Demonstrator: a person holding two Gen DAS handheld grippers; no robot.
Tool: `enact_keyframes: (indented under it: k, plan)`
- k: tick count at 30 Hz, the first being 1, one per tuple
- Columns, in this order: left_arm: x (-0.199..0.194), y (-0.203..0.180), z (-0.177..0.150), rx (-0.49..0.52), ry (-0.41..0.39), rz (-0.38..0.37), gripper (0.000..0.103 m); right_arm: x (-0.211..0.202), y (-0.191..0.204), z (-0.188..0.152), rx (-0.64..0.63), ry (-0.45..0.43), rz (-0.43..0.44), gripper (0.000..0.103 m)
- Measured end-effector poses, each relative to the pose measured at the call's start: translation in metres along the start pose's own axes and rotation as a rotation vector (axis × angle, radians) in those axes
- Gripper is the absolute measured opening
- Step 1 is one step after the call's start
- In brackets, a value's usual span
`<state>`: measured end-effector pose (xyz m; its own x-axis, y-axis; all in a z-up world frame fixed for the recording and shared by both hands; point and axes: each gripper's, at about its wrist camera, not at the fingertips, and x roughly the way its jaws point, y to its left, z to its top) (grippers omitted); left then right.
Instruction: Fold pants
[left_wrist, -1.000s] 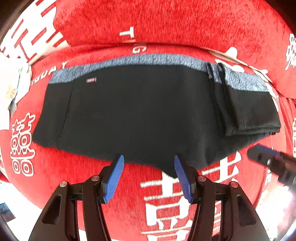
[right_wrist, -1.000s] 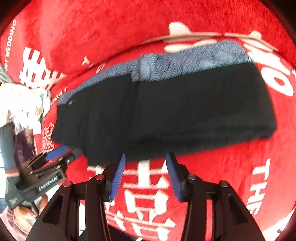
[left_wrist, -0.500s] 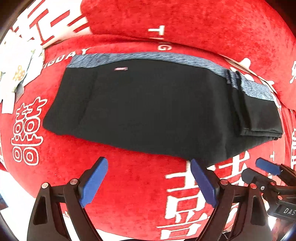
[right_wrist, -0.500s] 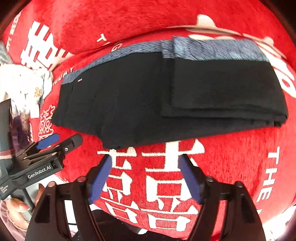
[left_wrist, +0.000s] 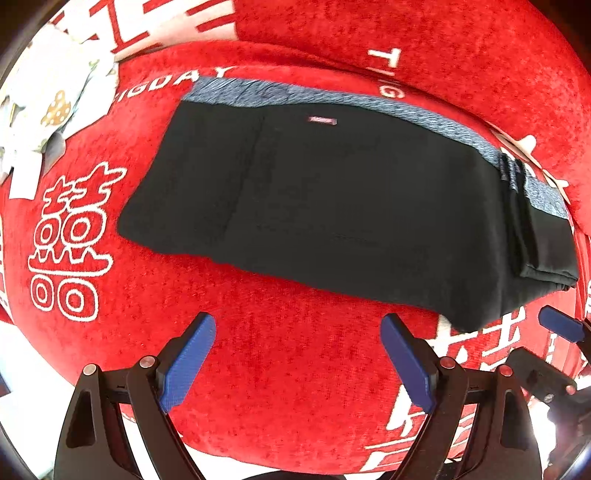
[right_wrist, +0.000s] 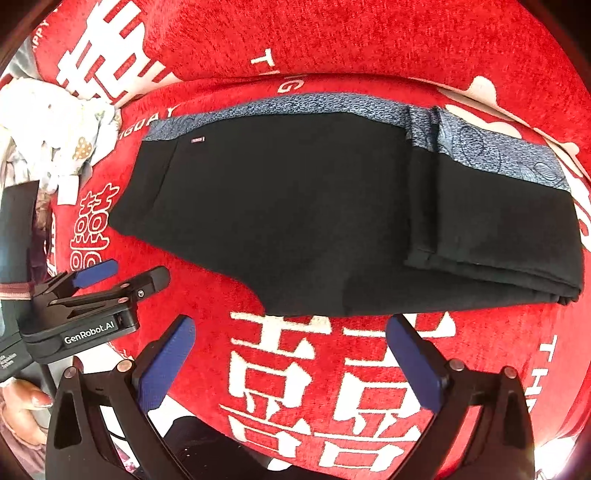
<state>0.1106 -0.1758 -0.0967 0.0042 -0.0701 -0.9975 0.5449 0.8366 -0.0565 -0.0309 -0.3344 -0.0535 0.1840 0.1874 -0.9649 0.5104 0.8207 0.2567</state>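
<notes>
Black pants (left_wrist: 332, 206) with a blue-grey waistband lie flat on a red cushion; they also show in the right wrist view (right_wrist: 295, 214). Their right part is folded over into a thicker stack (right_wrist: 498, 229). My left gripper (left_wrist: 295, 354) is open and empty, above the red fabric just in front of the pants' near edge. My right gripper (right_wrist: 288, 354) is open and empty, in front of the near edge at the crotch point. The left gripper shows at the left of the right wrist view (right_wrist: 92, 295).
The red cushion (right_wrist: 332, 387) bears white Chinese characters and letters. A red back cushion (left_wrist: 406, 37) rises behind the pants. A white patterned cloth (left_wrist: 48, 96) lies crumpled at the far left, also in the right wrist view (right_wrist: 55, 129).
Both grippers have opened wide and drawn back from the pants' near edge. The left gripper has shifted left along the pants.
</notes>
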Motion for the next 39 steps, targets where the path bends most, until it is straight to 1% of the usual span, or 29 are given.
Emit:
enact_keyframes:
  k: [6, 12, 19, 29, 31, 34, 36, 39]
  plan:
    - [0.004, 0.027, 0.003, -0.030, -0.001, 0.019, 0.091, -0.002, 0.002, 0.006, 0.031, 0.005, -0.004, 0.103]
    - [0.007, 0.050, 0.008, -0.064, -0.004, -0.003, 0.091, -0.002, 0.003, 0.008, 0.046, 0.014, -0.014, 0.103]
    - [0.008, 0.064, 0.007, -0.086, 0.002, -0.020, 0.091, 0.008, 0.005, 0.005, 0.061, 0.054, -0.016, 0.103]
    - [0.013, 0.071, 0.005, -0.112, 0.003, -0.006, 0.091, 0.015, 0.006, 0.006, 0.067, 0.073, -0.019, 0.103]
    - [0.014, 0.072, 0.007, -0.120, -0.007, -0.015, 0.091, 0.020, 0.005, 0.007, 0.069, 0.086, -0.010, 0.103]
    - [0.019, 0.075, 0.011, -0.144, -0.019, -0.035, 0.091, 0.028, 0.006, 0.010, 0.045, 0.103, -0.020, 0.103]
    - [0.024, 0.080, 0.015, -0.176, -0.017, -0.070, 0.091, 0.032, 0.008, 0.014, 0.030, 0.107, -0.025, 0.103]
    - [0.023, 0.084, 0.019, -0.207, -0.030, -0.113, 0.091, 0.031, 0.010, 0.020, 0.013, 0.083, -0.032, 0.103]
